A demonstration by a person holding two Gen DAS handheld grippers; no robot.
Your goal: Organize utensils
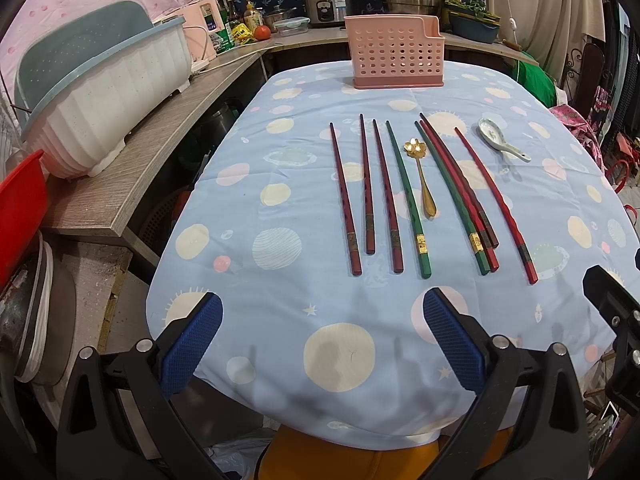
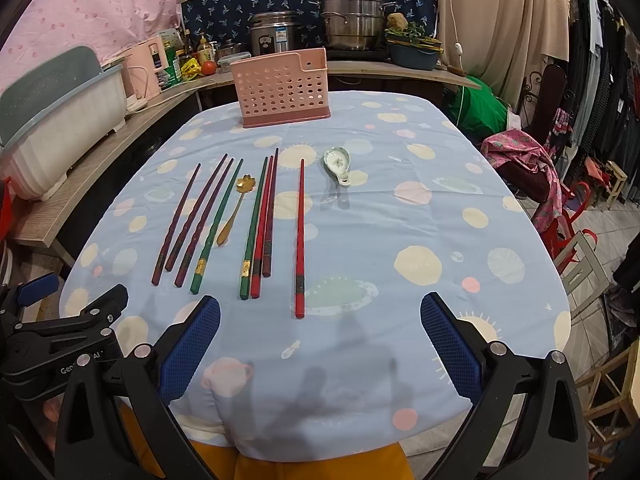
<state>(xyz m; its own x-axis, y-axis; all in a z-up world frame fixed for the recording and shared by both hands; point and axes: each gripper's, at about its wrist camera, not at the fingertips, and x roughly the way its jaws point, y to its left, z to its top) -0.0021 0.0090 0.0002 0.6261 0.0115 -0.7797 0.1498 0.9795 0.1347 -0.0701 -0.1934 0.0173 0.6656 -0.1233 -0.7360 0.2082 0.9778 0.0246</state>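
Several chopsticks lie side by side on the blue patterned tablecloth (image 1: 280,320): dark red ones (image 1: 345,196) at left, green ones (image 1: 406,196), and a bright red one (image 1: 496,204) at right. A gold spoon (image 1: 420,172) lies among them. A white ceramic spoon (image 1: 498,138) lies to the right. A pink perforated utensil holder (image 1: 395,52) stands at the table's far edge. My left gripper (image 1: 322,340) is open and empty above the near edge. My right gripper (image 2: 320,344) is open and empty, beside the left one; the red chopstick (image 2: 299,236) lies just ahead.
A white and blue dish rack (image 1: 108,96) sits on the wooden counter (image 1: 160,152) to the left. Pots, a rice cooker (image 1: 328,0) and bottles stand on the back counter. A red basin (image 1: 20,204) is at the left edge. Chairs and clothes (image 2: 528,160) stand on the right.
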